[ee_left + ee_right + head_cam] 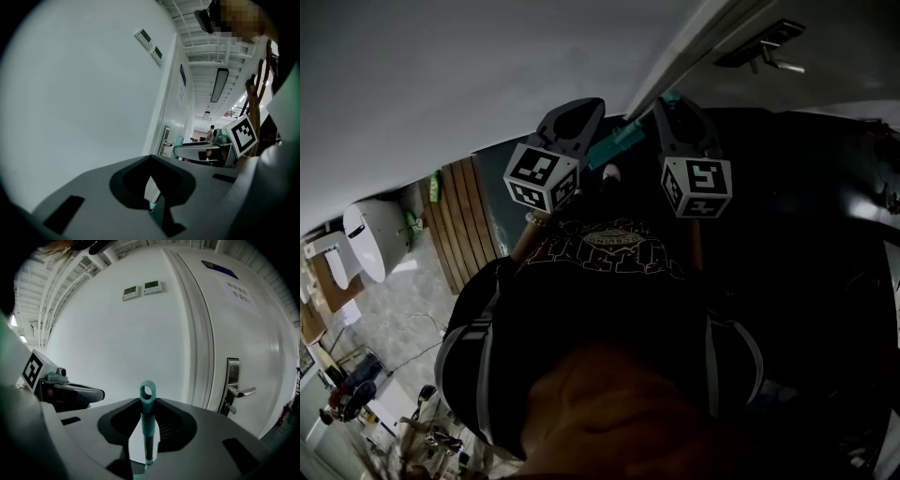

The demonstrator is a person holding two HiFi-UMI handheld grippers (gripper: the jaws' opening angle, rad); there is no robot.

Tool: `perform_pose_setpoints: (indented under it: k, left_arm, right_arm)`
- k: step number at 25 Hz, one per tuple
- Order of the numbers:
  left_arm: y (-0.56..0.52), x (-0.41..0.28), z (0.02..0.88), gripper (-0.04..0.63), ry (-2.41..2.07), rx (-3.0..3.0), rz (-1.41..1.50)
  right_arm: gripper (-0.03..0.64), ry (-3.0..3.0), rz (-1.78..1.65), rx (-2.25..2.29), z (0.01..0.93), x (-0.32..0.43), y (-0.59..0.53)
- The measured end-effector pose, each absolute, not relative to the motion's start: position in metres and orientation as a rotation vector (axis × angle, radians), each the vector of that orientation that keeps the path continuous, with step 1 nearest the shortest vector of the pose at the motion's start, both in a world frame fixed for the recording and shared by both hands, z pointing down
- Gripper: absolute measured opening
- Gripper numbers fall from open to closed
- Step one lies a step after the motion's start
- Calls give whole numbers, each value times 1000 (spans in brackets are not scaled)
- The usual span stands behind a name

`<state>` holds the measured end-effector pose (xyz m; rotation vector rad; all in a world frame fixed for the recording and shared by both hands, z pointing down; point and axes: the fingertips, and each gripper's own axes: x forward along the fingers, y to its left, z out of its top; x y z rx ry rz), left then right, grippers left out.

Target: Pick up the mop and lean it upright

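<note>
Right gripper view: mop handle stands centred inside hand-held gripper.

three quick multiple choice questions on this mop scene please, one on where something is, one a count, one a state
1. Where is the looped end of the mop handle?
A between the jaws of the right gripper
B flat on the floor
C hung on the door lever

2. How many small control panels are on the wall?
A one
B two
C four

3. How do the right gripper's jaws stand?
A pressed together, empty
B apart, handle between them
C out of view

Key: 1 A, the teal handle rises between those jaws in the right gripper view. 2 B, two panels sit side by side. 3 B, the wall shows through the gap beside the handle.
</note>
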<state>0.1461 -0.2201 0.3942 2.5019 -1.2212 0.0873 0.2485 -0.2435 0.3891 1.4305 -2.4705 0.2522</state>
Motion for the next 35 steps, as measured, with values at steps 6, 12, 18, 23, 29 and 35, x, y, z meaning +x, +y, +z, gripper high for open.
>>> perform_pose_setpoints:
  k: [6,12,18,23,29,35]
  left_arm:
    - [-220,149,399,46,-1310,2451,85]
    - [-233,146,404,46,-1390,2417,74]
    - [-237,111,405,46,-1524,2345,60]
    - [-223,71,403,46,-1588,2295,13]
    - [-208,17,405,46,-1566,2298,31]
    - [-194,-24,401,46,-1503,2353,40]
  right_arm:
    - [107,-2525,224,1339,389,246,-247]
    - [109,-2542,226,1303,394,249,-260]
    - [107,-2570,207,1219,391,228,-265]
    - [107,-2551,208,1208,393,207,-256]
    - [107,-2529,215,1283,390,179,-241]
    - [107,-2484,235,1395,389,151,-223]
